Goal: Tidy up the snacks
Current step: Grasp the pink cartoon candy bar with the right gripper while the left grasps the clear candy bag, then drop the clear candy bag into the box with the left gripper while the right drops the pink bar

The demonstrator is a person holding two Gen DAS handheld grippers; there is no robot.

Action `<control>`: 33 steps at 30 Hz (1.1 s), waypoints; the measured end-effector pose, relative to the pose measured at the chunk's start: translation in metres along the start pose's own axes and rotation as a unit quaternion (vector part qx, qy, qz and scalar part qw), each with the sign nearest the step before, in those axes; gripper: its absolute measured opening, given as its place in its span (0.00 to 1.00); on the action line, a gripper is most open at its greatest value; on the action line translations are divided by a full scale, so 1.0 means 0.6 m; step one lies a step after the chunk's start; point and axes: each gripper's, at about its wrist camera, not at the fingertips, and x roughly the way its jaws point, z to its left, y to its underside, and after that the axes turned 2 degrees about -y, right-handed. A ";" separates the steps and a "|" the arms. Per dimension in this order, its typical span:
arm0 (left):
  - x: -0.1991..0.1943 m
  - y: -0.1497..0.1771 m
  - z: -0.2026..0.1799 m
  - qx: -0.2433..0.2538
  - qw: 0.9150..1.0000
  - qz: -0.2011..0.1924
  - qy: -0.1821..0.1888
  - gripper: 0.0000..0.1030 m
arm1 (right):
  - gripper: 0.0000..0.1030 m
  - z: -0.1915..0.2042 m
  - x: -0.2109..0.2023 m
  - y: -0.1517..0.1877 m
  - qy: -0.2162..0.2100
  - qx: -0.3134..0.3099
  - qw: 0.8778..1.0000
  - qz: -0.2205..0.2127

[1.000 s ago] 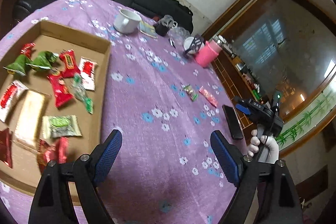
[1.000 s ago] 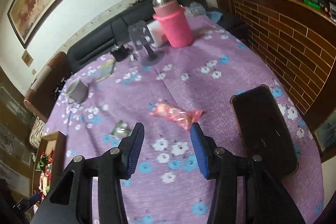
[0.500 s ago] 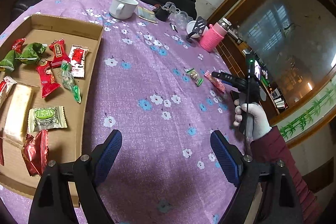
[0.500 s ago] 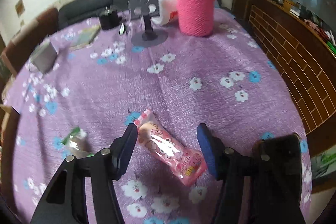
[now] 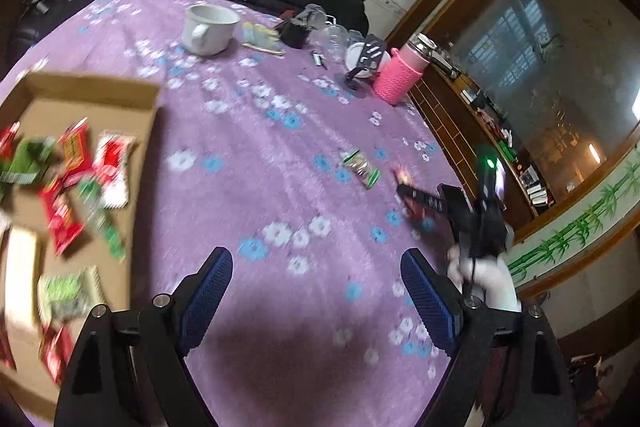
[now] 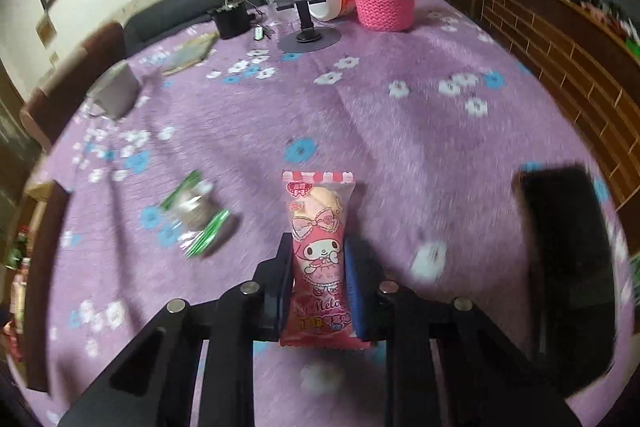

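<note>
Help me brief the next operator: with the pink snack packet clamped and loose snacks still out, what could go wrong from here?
1. The right hand-held gripper pinches the pink snack packet by its lower half; the slick wrapper may slip on the way to the cardboard box.
2. The green snack lies close beside it and could get knocked.
3. The black phone lies near the table edge, within a careless swing.

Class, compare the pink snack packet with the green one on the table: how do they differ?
The pink packet is clamped between the right gripper pads; the green packet lies free on the cloth. Pink is longer and cartoon-printed; green is shorter, with a clear middle. Neither is in the box yet.
</note>
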 end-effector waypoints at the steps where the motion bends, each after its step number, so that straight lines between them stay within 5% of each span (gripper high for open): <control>1: 0.012 -0.010 -0.009 0.006 1.000 0.002 -0.001 0.86 | 0.21 0.001 -0.006 0.009 -0.010 0.006 1.000 -0.004; 7: 0.127 -0.067 -0.076 0.045 0.998 0.019 -0.024 0.86 | 0.21 -0.009 -0.021 0.027 -0.046 0.025 0.998 -0.042; 14: 0.278 -0.108 -0.119 0.029 0.997 0.070 -0.026 0.86 | 0.22 -0.063 -0.036 0.023 -0.062 0.087 0.992 -0.063; 20: 0.347 -0.117 -0.157 0.081 0.991 0.073 -0.073 0.86 | 0.22 -0.090 -0.038 0.020 -0.082 0.130 0.986 -0.064; 22: 0.356 -0.111 -0.165 0.113 0.986 0.068 -0.101 0.78 | 0.22 -0.094 -0.038 0.019 -0.083 0.136 0.985 -0.064; 24: 0.360 -0.109 -0.174 0.146 0.979 0.064 -0.126 0.58 | 0.22 -0.093 -0.039 0.019 -0.083 0.136 0.985 -0.066; 29: 0.342 -0.095 -0.168 0.174 0.974 0.052 -0.139 0.55 | 0.22 -0.086 -0.034 0.021 -0.074 0.124 0.988 -0.061; 33: 0.311 -0.093 -0.150 0.154 0.980 0.043 -0.122 0.55 | 0.22 -0.076 -0.031 0.023 -0.070 0.109 0.990 -0.060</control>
